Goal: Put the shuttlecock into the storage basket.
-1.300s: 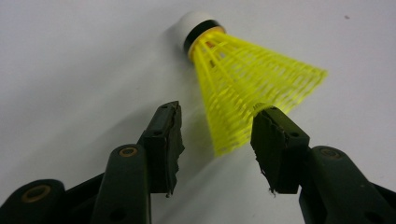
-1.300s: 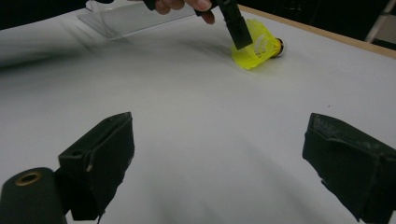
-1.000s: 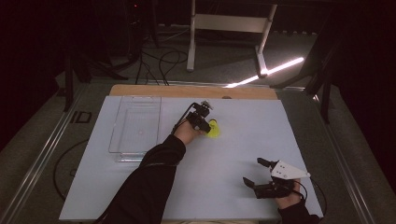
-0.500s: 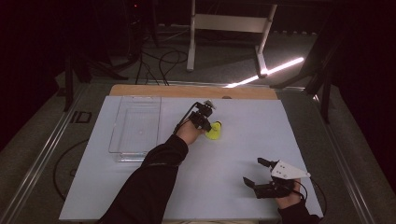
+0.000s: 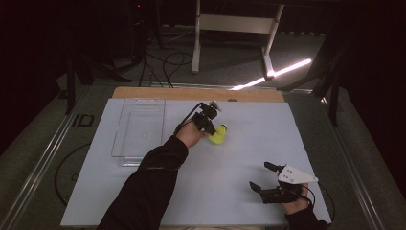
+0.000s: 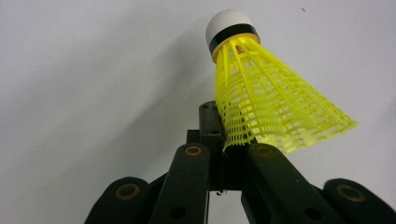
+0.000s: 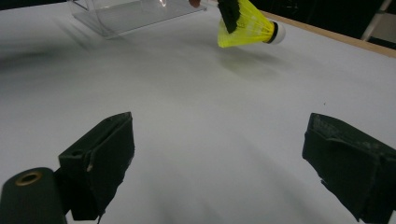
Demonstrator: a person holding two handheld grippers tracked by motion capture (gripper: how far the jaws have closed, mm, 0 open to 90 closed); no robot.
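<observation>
Above the table [image 5: 239, 158], the left gripper [image 6: 224, 140] pinches the shuttlecock [image 6: 261, 102] by its skirt edge — probably slip-prone.

Yellow mesh-skirted shuttlecock [image 6: 266, 102] with white cork tip, lifted clear of the table, skirt rim pinched.

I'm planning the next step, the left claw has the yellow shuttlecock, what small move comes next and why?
Probably carry it leftward toward the clear tray. The left claw is shut on the shuttlecock skirt's edge, its shadow suggests it is off the table, and the tray is the nearest container.
</observation>
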